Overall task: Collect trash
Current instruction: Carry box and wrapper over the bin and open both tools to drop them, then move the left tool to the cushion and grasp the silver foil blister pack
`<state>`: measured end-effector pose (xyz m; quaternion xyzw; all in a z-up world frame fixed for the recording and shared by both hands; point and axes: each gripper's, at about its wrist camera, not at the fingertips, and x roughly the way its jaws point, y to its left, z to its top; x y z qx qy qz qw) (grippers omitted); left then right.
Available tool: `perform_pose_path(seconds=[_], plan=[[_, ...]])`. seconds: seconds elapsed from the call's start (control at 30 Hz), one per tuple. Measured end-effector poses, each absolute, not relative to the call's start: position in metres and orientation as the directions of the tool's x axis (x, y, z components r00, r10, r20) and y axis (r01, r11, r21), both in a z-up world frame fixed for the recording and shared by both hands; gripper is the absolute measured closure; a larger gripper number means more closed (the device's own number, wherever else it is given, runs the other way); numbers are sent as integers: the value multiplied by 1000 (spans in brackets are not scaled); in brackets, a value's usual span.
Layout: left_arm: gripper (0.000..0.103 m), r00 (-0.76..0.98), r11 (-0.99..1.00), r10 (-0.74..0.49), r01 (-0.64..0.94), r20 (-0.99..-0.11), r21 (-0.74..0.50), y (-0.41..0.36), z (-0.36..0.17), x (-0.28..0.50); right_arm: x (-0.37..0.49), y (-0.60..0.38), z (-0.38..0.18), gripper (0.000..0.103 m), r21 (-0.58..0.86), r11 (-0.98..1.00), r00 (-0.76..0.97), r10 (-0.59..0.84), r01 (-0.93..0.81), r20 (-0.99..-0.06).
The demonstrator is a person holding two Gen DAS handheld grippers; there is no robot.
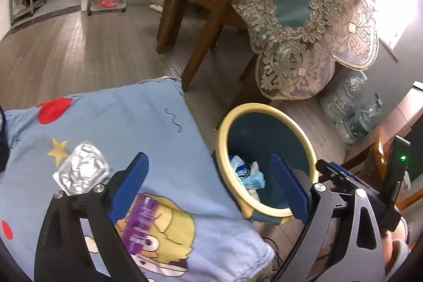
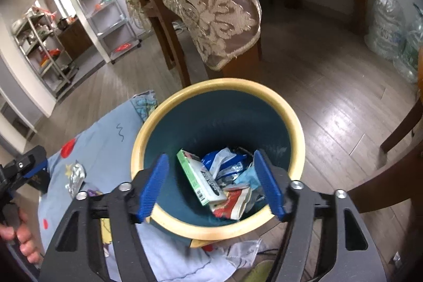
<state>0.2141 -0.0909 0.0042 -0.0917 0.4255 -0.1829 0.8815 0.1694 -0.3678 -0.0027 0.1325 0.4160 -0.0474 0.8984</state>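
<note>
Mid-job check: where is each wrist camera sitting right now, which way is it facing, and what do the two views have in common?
Left wrist: on the left gripper, angled down over the blue cartoon sheet with a silver foil wrapper and purple wrapper; its open blue fingers show.
Right wrist: on the right gripper, looking down into the trash bin; open fingers, nothing between them, plus the person's left hand.
Shared: bin, sheet, foil wrapper, lace tablecloth.
</note>
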Motion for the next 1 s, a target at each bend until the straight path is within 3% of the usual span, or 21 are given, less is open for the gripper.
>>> perform_pose_path(seconds=[0.03, 0.2, 1.0], plan=[[8, 576, 919, -395, 245, -716, -310, -89, 5, 213, 169, -366, -1, 19, 191, 962, 652, 19, 194, -758], [6, 596, 937, -349, 248, -723, -248, -75, 7, 203, 166, -357, 5, 8, 152, 974, 665, 0, 170, -747], [6, 580, 991, -137, 74, -803, -115, 35, -25, 193, 168, -264, -8, 7, 181, 977, 583, 213, -113, -784]])
